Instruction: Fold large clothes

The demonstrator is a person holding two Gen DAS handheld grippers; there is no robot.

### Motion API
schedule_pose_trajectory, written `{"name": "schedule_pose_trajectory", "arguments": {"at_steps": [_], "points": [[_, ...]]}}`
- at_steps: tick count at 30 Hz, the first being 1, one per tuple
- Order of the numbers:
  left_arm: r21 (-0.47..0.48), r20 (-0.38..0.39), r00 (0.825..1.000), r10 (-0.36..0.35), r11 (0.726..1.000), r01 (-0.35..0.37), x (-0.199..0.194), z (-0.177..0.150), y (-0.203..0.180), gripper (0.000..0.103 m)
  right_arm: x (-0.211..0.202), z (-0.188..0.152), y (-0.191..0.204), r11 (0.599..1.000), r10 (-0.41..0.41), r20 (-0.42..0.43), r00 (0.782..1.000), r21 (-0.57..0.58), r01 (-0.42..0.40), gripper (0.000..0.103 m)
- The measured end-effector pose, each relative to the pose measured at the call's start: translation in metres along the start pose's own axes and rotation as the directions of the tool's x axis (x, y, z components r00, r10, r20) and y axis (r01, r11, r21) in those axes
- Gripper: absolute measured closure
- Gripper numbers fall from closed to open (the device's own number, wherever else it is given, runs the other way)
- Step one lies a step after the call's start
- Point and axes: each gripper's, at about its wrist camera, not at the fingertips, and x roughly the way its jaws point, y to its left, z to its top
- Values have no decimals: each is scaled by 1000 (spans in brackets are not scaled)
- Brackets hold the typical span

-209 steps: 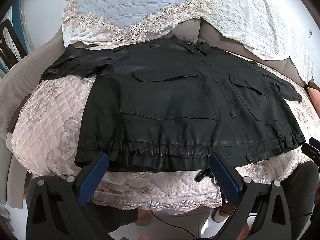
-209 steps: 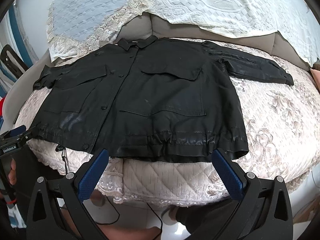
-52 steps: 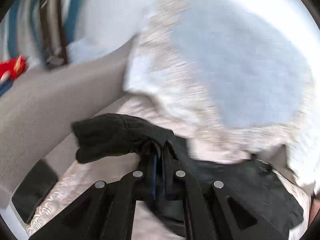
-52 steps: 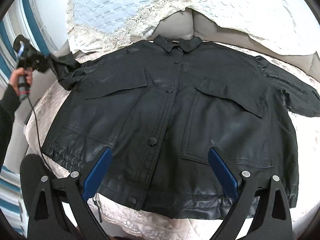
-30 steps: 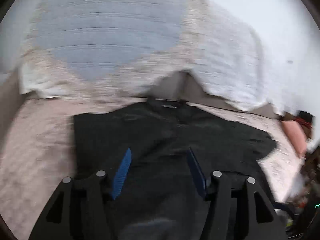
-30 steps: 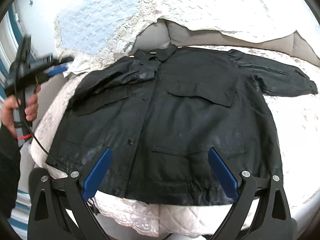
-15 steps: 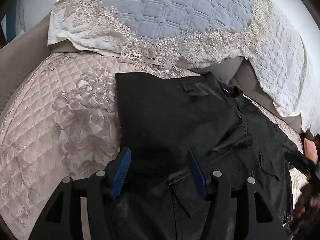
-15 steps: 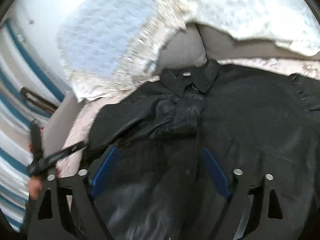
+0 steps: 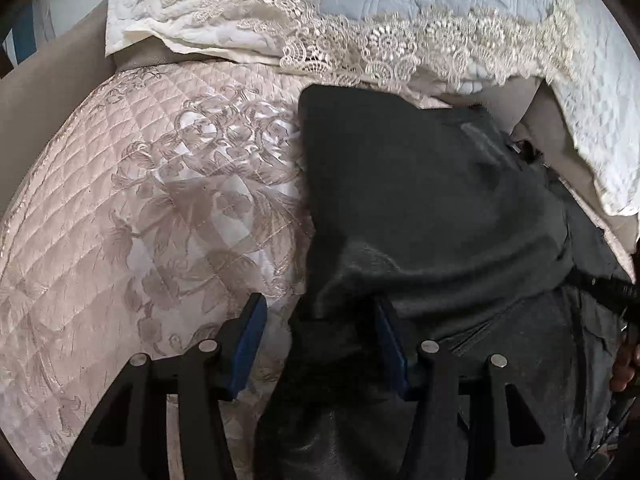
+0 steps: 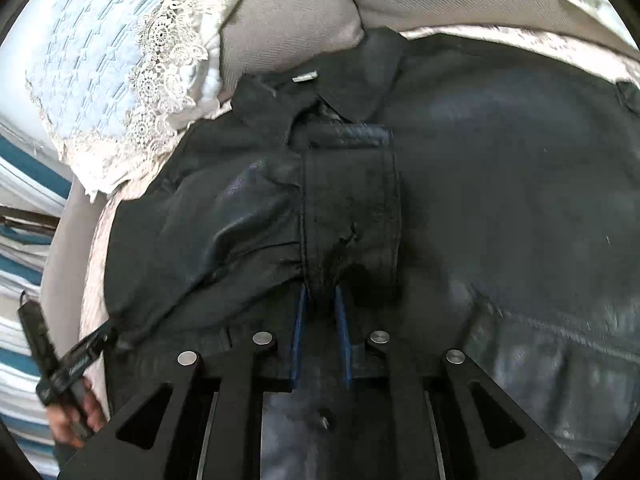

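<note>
Item: black jacket (image 10: 500, 184), lying front-up on a quilted sofa seat (image 9: 132, 208), collar toward the lace-edged cushions (image 9: 400, 32), one sleeve folded inward across the chest; right tongs (image 10: 320, 312) had just been closing and stood clenched on the cuff of that folded sleeve (image 10: 352, 208), fabric pinched between the blue pads; left tongs (image 9: 320, 332) parted about halfway, straddling the jacket's folded side edge, pads not seen pressing on it, so released. Risks, as judged: the slick, heavy material could slide out of the narrow pinch if the cuff were dragged; pulling it might undo the sleeve fold or bunch the front; the left tongs could catch only one layer. Containers: none in view; jacket pockets hidden.
</note>
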Motion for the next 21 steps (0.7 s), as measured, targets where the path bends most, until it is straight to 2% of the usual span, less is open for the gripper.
{"name": "schedule_pose_trajectory", "arguments": {"at_steps": [3, 6, 8, 10, 12, 14, 17, 21], "points": [[-9, 10, 1000, 25, 1000, -25, -11, 0, 2, 47, -10, -8, 1, 995, -80, 4, 997, -63, 80, 87], [-23, 54, 998, 40, 999, -39, -33, -3, 4, 48, -37, -17, 0, 996, -52, 58, 997, -67, 55, 86], [-27, 100, 995, 27, 999, -24, -57, -8, 5, 48, -67, -26, 0, 995, -28, 108, 994, -97, 38, 83], [-23, 141, 990, 12, 1000, -9, -80, -14, 4, 48, -96, -37, -6, 993, -38, 154, 987, -105, 54, 83], [-12, 173, 985, -20, 1000, 22, -103, -23, 0, 48, -123, -50, -18, 994, -14, 201, 980, -101, 35, 77], [3, 199, 979, -52, 999, 53, -121, -33, -6, 43, -151, -65, -36, 996, -17, 245, 969, -76, 37, 52], [39, 222, 970, -97, 995, 91, -139, -48, -19, 34, -190, -91, -80, 999, -45, 301, 953, -2, 48, 47], [68, 217, 968, -127, 991, 115, -140, -57, -37, 29, -221, -112, -142, 987, -127, 331, 935, 136, 86, 47]]}}
